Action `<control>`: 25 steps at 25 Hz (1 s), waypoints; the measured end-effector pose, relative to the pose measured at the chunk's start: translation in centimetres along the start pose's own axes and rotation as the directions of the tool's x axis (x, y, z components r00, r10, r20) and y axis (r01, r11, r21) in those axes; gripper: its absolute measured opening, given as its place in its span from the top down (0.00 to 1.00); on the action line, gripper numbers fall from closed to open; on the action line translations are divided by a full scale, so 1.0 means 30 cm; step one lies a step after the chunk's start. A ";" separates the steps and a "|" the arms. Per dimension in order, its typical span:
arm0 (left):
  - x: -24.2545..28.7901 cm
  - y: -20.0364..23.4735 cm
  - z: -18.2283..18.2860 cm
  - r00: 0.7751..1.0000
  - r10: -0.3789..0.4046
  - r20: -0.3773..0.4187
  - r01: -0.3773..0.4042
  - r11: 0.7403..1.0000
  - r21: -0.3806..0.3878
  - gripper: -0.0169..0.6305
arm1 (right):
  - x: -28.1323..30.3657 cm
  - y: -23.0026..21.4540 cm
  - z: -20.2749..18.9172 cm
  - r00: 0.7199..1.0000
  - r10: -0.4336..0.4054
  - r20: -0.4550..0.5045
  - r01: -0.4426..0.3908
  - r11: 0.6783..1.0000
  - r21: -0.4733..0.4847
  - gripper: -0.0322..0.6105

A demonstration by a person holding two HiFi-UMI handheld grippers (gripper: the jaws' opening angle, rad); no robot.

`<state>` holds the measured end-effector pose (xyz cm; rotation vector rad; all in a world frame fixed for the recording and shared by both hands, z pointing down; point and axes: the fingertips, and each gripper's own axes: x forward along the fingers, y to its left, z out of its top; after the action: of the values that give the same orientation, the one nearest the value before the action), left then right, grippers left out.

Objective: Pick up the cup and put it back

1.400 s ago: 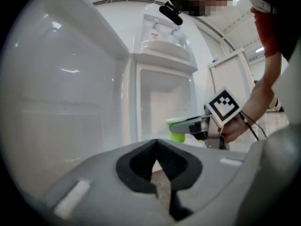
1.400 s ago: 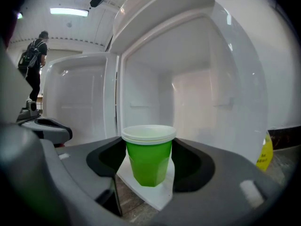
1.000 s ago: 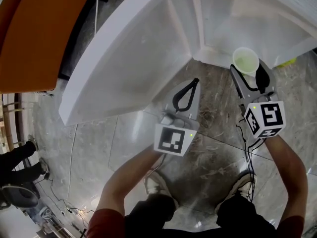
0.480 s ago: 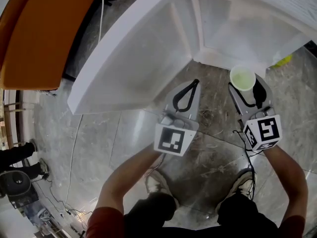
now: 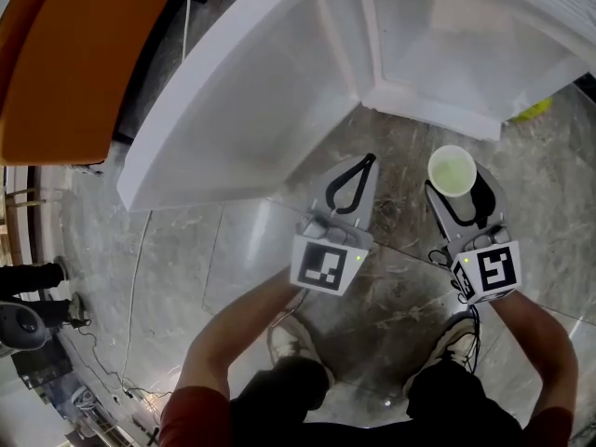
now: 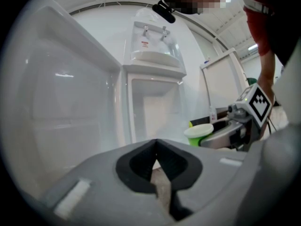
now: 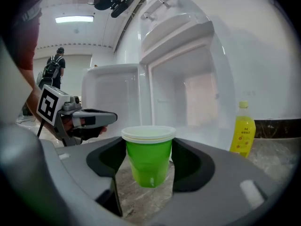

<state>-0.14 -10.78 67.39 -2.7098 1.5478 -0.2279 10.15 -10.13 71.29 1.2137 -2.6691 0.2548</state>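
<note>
A green cup (image 5: 451, 168) with a white rim hangs above the marble floor, just outside the open white cabinet (image 5: 466, 59). My right gripper (image 5: 456, 179) is shut on the cup (image 7: 149, 166), one jaw pressing on each side below the rim. To its left, my left gripper (image 5: 366, 159) is shut with nothing in it; its tips meet in the left gripper view (image 6: 155, 144). That view also shows the cup (image 6: 200, 133) to the right, in the right gripper's grey jaws. The cabinet compartment looks bare inside.
The cabinet's white door (image 5: 242, 101) stands swung open to the left. A yellow bottle (image 7: 243, 128) stands on the floor at the cabinet's right. An orange surface (image 5: 74, 63) lies far left. A person (image 7: 51, 69) stands in the background. Cables trail on the floor.
The right gripper has drawn back from the cabinet toward me with the cup in it; the cup has gone from the compartment's front edge to over the floor. The left gripper has stayed put.
</note>
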 end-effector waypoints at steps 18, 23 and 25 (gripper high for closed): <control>-0.009 -0.013 -0.060 1.000 -0.019 -0.017 0.020 1.000 0.015 0.97 | 0.016 -0.011 -0.053 0.999 -0.003 -0.041 0.003 1.000 0.000 0.48; -0.008 -0.014 -0.067 1.000 -0.017 -0.021 0.017 1.000 0.007 0.98 | 0.021 -0.016 -0.068 0.999 -0.005 -0.051 0.006 1.000 0.013 0.48; -0.007 -0.014 -0.072 1.000 -0.015 -0.023 0.015 1.000 -0.003 0.97 | 0.022 -0.017 -0.067 0.999 -0.005 -0.050 0.005 1.000 0.012 0.48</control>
<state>-0.16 -10.25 69.53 -2.7309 1.5352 -0.2583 10.33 -10.46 73.42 1.2015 -2.6254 0.2973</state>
